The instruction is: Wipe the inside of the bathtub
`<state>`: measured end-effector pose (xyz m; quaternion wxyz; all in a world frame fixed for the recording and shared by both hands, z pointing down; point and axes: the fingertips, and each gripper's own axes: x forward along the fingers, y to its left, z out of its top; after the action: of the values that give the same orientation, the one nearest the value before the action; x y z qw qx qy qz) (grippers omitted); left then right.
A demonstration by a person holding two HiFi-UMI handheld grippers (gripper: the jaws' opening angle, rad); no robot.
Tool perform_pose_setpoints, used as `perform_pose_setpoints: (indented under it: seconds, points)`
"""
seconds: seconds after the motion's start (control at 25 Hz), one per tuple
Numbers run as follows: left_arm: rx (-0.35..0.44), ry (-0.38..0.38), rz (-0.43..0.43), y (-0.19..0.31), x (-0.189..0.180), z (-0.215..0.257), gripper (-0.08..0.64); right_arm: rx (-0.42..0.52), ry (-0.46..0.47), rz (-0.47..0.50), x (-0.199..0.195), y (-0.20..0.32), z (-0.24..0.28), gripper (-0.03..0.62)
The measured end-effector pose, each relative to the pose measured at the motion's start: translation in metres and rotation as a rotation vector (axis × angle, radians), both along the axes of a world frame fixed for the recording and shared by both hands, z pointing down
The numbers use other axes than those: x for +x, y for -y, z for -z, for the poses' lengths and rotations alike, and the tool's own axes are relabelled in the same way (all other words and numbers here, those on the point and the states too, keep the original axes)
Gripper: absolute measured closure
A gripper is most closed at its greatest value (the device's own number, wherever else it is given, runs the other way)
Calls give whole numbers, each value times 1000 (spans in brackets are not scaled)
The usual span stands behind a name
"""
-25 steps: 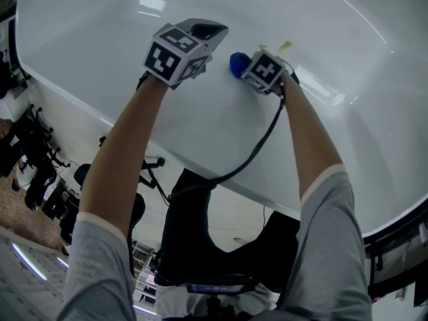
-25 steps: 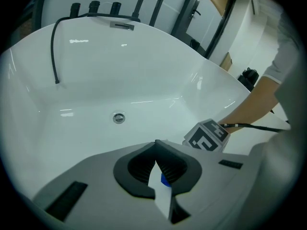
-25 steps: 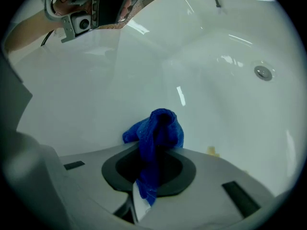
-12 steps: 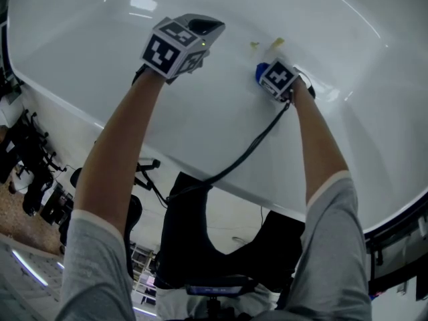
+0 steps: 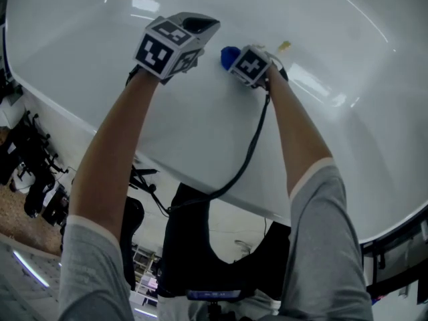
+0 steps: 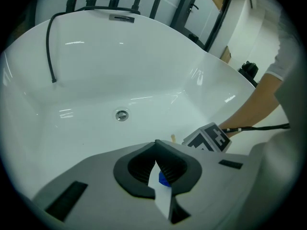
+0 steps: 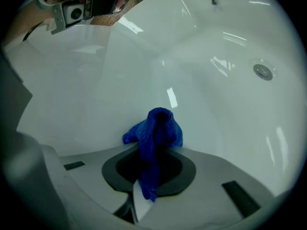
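The white bathtub (image 5: 100, 79) fills the head view, and both arms reach over its rim into it. My right gripper (image 5: 235, 60) is shut on a bunched blue cloth (image 5: 229, 57), which presses against the tub's inner wall. In the right gripper view the blue cloth (image 7: 156, 128) sticks out past the right gripper (image 7: 153, 150) onto the white wall (image 7: 96, 95). My left gripper (image 5: 199, 27) hovers just left of the cloth, touching nothing. In the left gripper view the left gripper (image 6: 156, 145) has its jaws shut and holds nothing; the blue cloth (image 6: 164, 179) shows behind them.
The drain (image 6: 122, 114) lies on the tub floor, also the drain (image 7: 262, 71) at upper right. A small yellow scrap (image 5: 285, 45) sits on the tub wall beyond the cloth. A black hose (image 6: 48, 42) hangs over the far rim. A cable (image 5: 251, 149) trails from my right gripper. Dark stands (image 5: 30, 179) are outside the tub at the left.
My right gripper swept the blue cloth to the right along the tub wall, then back left to beside the left gripper. The left gripper has hardly moved.
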<state>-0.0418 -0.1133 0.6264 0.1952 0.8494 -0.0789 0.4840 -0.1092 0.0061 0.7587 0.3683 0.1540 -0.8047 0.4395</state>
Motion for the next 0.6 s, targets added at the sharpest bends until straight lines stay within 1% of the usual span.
perform_pose_setpoints:
  seconds: [0.04, 0.12, 0.16, 0.2, 0.24, 0.28, 0.32, 0.36, 0.44, 0.6]
  points:
    - [2, 1, 3, 2, -2, 0, 557, 5, 18, -20, -5, 5, 2, 537]
    - [2, 4, 4, 5, -4, -2, 557, -19, 35, -66, -5, 8, 2, 537]
    - [0, 4, 2, 5, -3, -3, 557, -34, 35, -91, -2, 7, 1, 537]
    - [-3, 2, -1, 4, -1, -4, 557, -54, 3, -106, 5, 3, -4, 537]
    - [-7, 0, -5, 1, 2, -5, 557, -84, -80, -101, 21, -7, -14, 537]
    - [-9, -4, -10, -1, 5, -5, 557, -117, -195, -82, 43, -20, -26, 537]
    - [-10, -8, -16, -3, 8, -5, 557, -141, -290, -63, 62, -32, -36, 537]
    - [-11, -13, -23, -5, 11, -5, 557, -154, -345, -54, 75, -43, -43, 537]
    - [-14, -21, -36, -7, 16, -4, 557, -168, -396, -80, 94, -59, -49, 537]
    - [-19, -28, -48, -10, 22, -4, 557, -228, -481, -199, 135, -84, -58, 535]
